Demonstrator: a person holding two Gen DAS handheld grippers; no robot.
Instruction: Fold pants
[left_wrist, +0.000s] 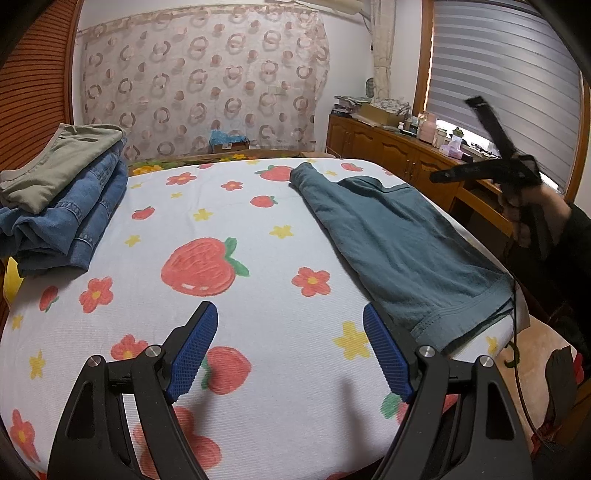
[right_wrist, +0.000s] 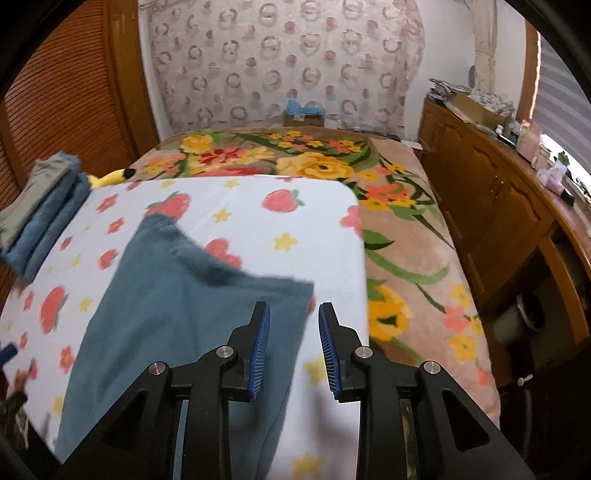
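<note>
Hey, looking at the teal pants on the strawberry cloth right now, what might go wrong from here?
1. The teal pants lie along the strawberry-print cloth's right edge, waistband near the corner; they may slide off.
2. A thin black cord hangs at that waistband and could snag it.
3. The right gripper is open above the pants, holding nothing, so a loose fold could spring back.

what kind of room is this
Most likely a bedroom at home: a bed under a floral blanket, a wooden cabinet cluttered with household things, and folded clothes stacked on the strawberry-print cloth.
</note>
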